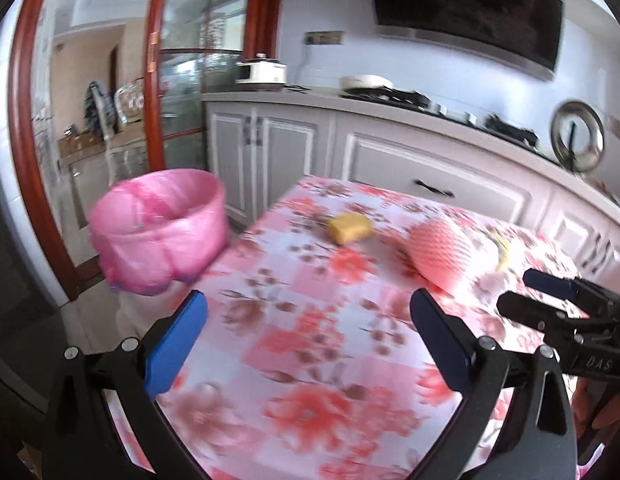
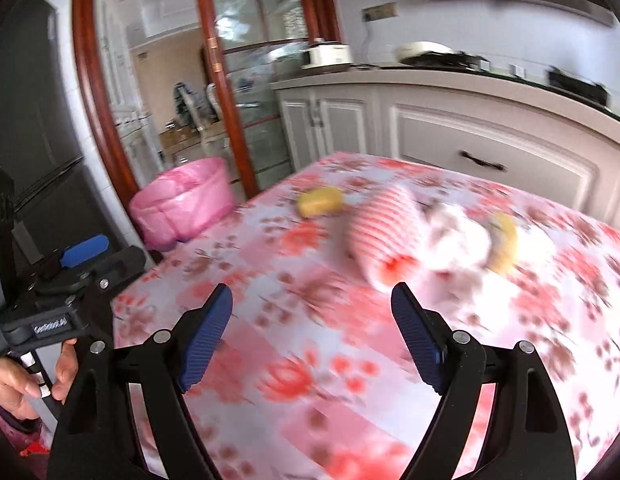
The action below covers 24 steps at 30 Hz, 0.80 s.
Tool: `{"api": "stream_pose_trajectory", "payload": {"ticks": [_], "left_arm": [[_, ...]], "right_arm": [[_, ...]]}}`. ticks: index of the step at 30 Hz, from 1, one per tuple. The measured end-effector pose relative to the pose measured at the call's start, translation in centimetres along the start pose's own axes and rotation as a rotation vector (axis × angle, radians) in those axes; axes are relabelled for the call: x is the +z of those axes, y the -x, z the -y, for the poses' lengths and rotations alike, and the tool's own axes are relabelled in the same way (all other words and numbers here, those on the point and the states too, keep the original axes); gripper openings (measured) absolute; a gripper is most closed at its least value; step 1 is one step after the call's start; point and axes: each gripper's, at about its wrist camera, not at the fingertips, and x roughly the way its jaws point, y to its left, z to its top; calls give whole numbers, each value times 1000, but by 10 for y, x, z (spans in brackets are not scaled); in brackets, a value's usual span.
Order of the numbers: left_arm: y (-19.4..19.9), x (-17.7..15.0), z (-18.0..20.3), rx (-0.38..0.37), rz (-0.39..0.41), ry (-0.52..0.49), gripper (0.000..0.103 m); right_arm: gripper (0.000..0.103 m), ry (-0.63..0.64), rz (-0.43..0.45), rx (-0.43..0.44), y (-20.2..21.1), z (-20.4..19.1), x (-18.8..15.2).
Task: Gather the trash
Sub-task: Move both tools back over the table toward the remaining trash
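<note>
A bin lined with a pink bag [image 1: 160, 232] stands on the floor left of the table; it also shows in the right wrist view [image 2: 186, 200]. On the floral tablecloth [image 1: 294, 320] lie a yellow sponge-like piece [image 1: 349, 228], a pink foam net sleeve [image 1: 445, 256], crumpled white paper [image 2: 457, 240] and a yellow peel-like piece [image 2: 503, 246]. My left gripper [image 1: 308, 312] is open and empty over the table's near part. My right gripper [image 2: 311, 304] is open and empty, just short of the foam sleeve [image 2: 383, 236]. Both views are blurred.
White kitchen cabinets [image 1: 389, 152] with a stove and pans on top run behind the table. A wood-framed glass door [image 1: 182, 80] stands at the left behind the bin. The right gripper shows at the right edge of the left wrist view [image 1: 549, 292].
</note>
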Motion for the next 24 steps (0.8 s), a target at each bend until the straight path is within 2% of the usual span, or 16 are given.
{"api": "stream_pose_trajectory", "payload": {"ticks": [3, 8, 11, 19, 22, 24], "left_arm": [[-3, -11, 32, -36, -12, -40, 98], [-11, -16, 62, -79, -22, -89, 98], [-24, -18, 72, -104, -57, -91, 98], [-80, -28, 93, -108, -201, -115, 98], [-90, -30, 95, -125, -221, -103, 98], [-92, -31, 98, -92, -202, -115, 98]], "right_arm": [[78, -48, -5, -42, 9, 28, -12], [78, -104, -15, -94, 9, 68, -24], [78, -136, -21, -117, 4, 90, -27], [78, -181, -91, -167, -32, 132, -28], [78, -190, -119, -181, -48, 144, -22], [78, -194, -129, -181, -57, 149, -18]]}}
